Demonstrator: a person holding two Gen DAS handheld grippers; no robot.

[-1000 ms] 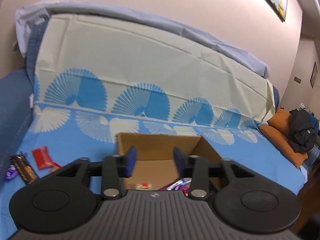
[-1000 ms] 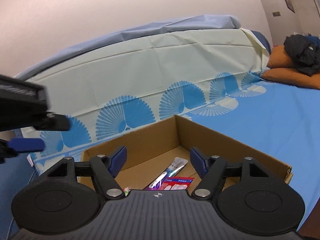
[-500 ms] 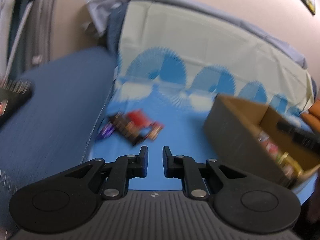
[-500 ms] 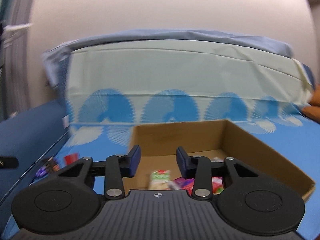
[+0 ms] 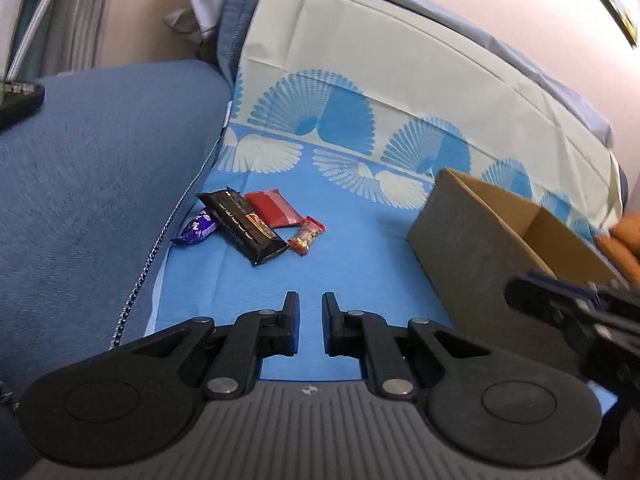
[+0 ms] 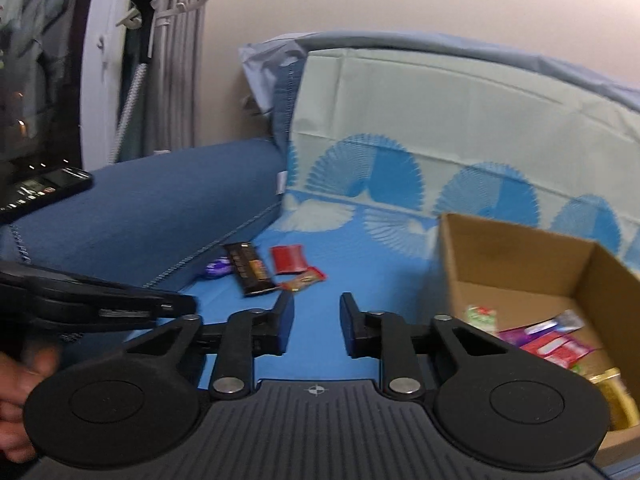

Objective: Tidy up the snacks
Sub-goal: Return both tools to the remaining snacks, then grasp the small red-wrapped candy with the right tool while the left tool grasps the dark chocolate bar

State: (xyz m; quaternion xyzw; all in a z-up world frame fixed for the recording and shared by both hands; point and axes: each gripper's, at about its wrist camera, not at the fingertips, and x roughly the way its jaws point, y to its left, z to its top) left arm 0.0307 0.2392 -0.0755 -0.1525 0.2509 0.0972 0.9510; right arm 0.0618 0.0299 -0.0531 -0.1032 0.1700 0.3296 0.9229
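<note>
The right wrist view looks into the cardboard box [image 6: 520, 276] at the right of the frame, where several wrappers lie: a green-and-white packet [image 6: 481, 317], pink and purple ones [image 6: 548, 344] and a gold one [image 6: 614, 398]. The left wrist view shows only the box's outer wall [image 5: 472, 240] and a bare inner corner.

Four loose snacks lie together on the blue bed sheet [image 5: 360, 248], left of centre in both views: a purple candy [image 5: 199, 227], a long black bar [image 5: 243, 225], a red packet [image 5: 273, 208] and a small red-and-gold candy [image 5: 307, 235].

The left claw [image 5: 311, 322] has just been closing; its jaws stand a narrow gap apart, empty, over bare sheet short of the snacks. The right claw [image 6: 316, 326] has also been closing, nearly together and empty. Each appears at the edge of the other's view.

A fan-patterned cloth [image 6: 400, 120] backs the bed, a dark blue cushion [image 5: 100, 160] flanks it at left, and grey curtains [image 6: 176, 60] hang at upper left.
</note>
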